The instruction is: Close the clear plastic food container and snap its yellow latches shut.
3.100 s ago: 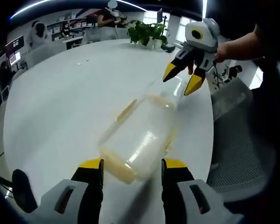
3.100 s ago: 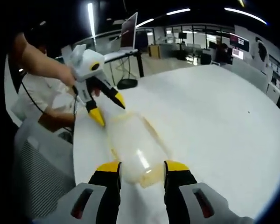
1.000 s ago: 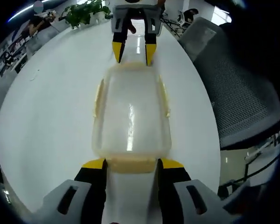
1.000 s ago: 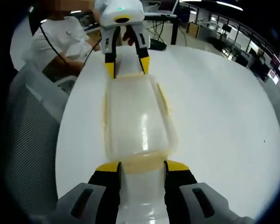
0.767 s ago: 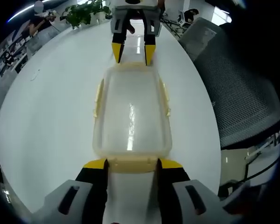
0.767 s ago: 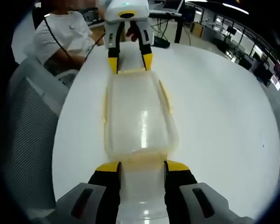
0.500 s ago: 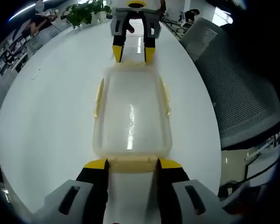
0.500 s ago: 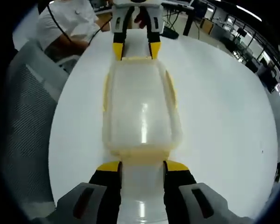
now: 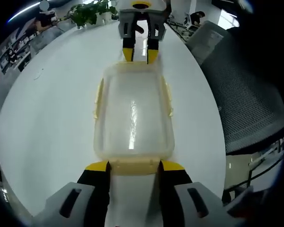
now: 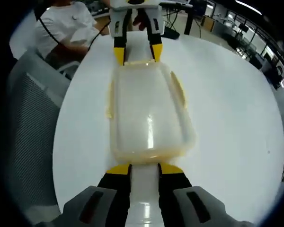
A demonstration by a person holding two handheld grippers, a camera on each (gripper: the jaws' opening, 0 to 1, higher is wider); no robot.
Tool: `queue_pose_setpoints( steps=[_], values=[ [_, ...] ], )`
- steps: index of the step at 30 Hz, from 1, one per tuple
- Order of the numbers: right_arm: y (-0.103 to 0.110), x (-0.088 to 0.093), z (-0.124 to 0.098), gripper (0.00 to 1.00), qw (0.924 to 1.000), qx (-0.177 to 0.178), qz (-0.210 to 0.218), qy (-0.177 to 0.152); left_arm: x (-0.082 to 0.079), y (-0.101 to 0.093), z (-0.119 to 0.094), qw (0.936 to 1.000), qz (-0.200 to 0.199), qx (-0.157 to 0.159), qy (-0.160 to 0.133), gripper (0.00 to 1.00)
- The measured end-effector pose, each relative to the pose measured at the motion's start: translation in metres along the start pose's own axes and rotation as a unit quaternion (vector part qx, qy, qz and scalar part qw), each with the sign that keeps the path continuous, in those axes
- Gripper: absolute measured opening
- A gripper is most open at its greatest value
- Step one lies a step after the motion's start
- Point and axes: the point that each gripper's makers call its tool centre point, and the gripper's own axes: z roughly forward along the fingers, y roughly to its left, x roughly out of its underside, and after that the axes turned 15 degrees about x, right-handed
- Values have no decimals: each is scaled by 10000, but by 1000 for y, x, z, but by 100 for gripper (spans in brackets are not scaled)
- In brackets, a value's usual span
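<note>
One clear container (image 9: 132, 116) lies flat on the white bench (image 9: 47, 118), lid on, with a gripper at each short end. In the left gripper view the left gripper (image 9: 132, 165) has its jaws set wide, straddling the yellow end latch (image 9: 134, 165) nearest it. The right gripper (image 9: 140, 54) sits at the far end of the container. In the right gripper view its own jaws stand narrower, the tips just at the near end latch (image 10: 146, 158); whether they pinch it cannot be told.

The step in hand looks to be the end latches. To do it well, press each flap down and inward against the container's end wall, both ends together so the box does not slide along the bench. Keep the jaws square to the flap and centred on it; pushing at a corner would likely twist the lid.

Count: one container, two grippers, four latches in all. Two are at the ends and two on the long sides (image 9: 98, 97) (image 9: 168, 97), and the side pair seems to stand out from the container, unsnapped.
</note>
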Motion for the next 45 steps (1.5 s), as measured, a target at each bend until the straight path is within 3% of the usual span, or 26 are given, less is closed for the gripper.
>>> queue_pose_setpoints(
  steps=[6, 9, 12, 17, 21, 35, 39, 40, 41, 45],
  values=[
    [-22, -3, -4, 29, 9995, 191, 241, -122, 0, 0, 0, 10000, 9, -6, -43, 39],
    [-14, -5, 0, 35, 9997, 42, 198, -150, -1, 0, 0, 10000, 19, 7, -31, 39],
    [-6, -8, 3, 40, 9993, -92, -267, -253, 0, -1, 0, 10000, 43, 20, -33, 39],
    [3, -14, 1, 47, 9989, -259, -274, -277, 0, -1, -1, 10000, 40, 24, -24, 39],
    [-1, -12, 5, 40, 9980, -100, -560, -263, 0, -1, -1, 10000, 41, 21, -35, 39],
    [-1, -13, -6, 38, 9988, -153, -301, -355, 1, -2, 0, 10000, 63, 22, 16, 39],
    [0, -8, -11, 38, 9990, -238, -339, -172, 0, -3, -1, 10000, 68, 28, 0, 39],
    [1, 1, -14, 36, 9992, -283, -277, 67, 0, -3, -1, 10000, 69, 29, 2, 39],
    [4, -4, -11, 36, 9990, -380, -223, -63, -1, -4, 0, 9999, 81, 57, -20, 39],
    [8, 0, -4, 36, 9989, -259, -385, 22, -2, -4, 0, 9999, 123, 70, 13, 39]
  ],
)
